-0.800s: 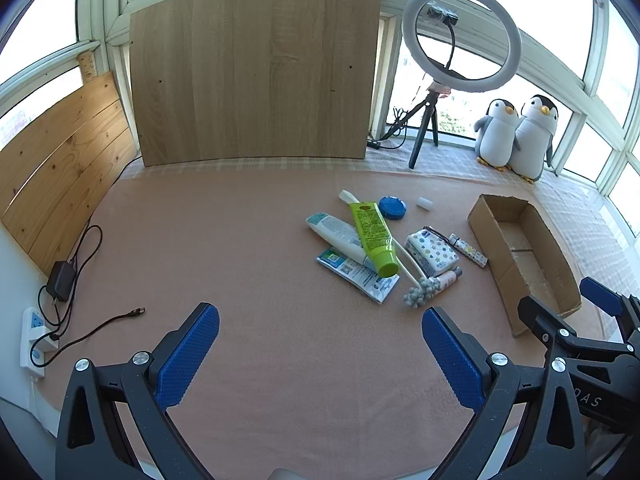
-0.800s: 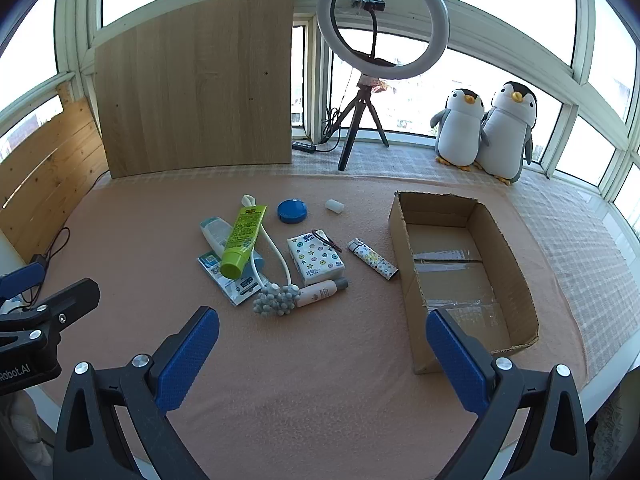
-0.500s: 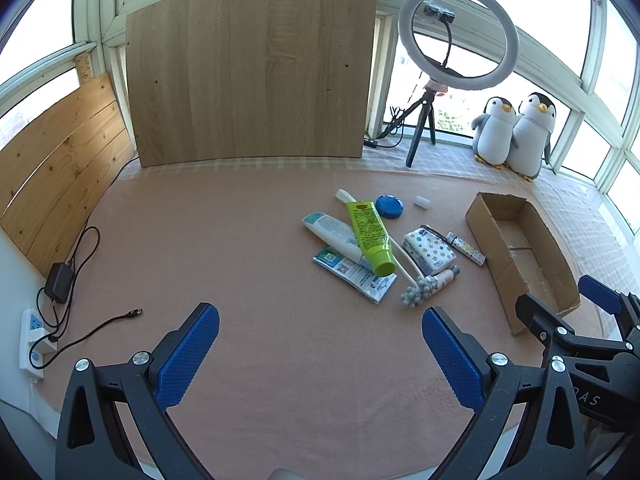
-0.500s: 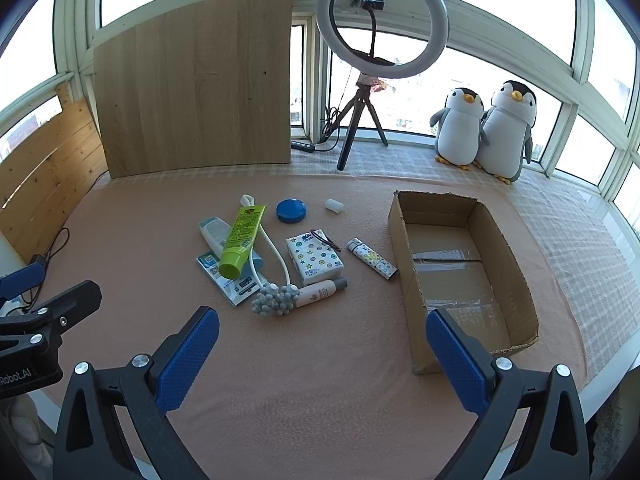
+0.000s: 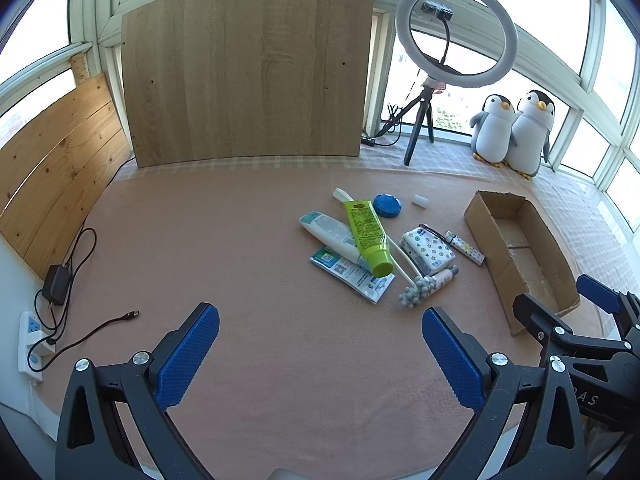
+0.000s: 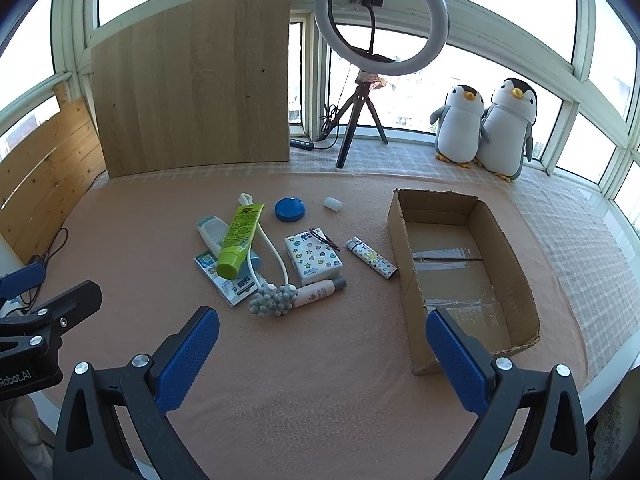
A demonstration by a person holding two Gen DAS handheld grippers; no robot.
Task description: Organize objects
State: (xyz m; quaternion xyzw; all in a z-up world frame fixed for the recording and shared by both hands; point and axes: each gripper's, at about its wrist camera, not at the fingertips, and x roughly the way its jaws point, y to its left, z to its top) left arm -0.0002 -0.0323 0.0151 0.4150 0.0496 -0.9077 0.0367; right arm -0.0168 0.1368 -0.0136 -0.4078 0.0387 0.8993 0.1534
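Presently, as seen from both wrist views:
Left gripper (image 5: 320, 344): jaws spread wide, nothing between them; hovering above bare pink cloth (image 5: 248, 280), well short of the clutter.
Right gripper (image 6: 322, 344): jaws likewise wide, empty; just beside the near end of the cardboard box (image 6: 520, 280).
Cardboard box: open, lying right of the clutter; nothing inside.
Green tube (image 6: 238, 240): lying across a white tube (image 6: 210, 232) and a flat sachet (image 6: 230, 286).
Tissue pack (image 6: 314, 256): between green tube and patterned lighter (image 6: 372, 258).
Blue round lid (image 6: 289, 209): behind the tissue pack, apart.
Small bottle (image 6: 320, 291): touching a grey bead cluster (image 6: 274, 300).
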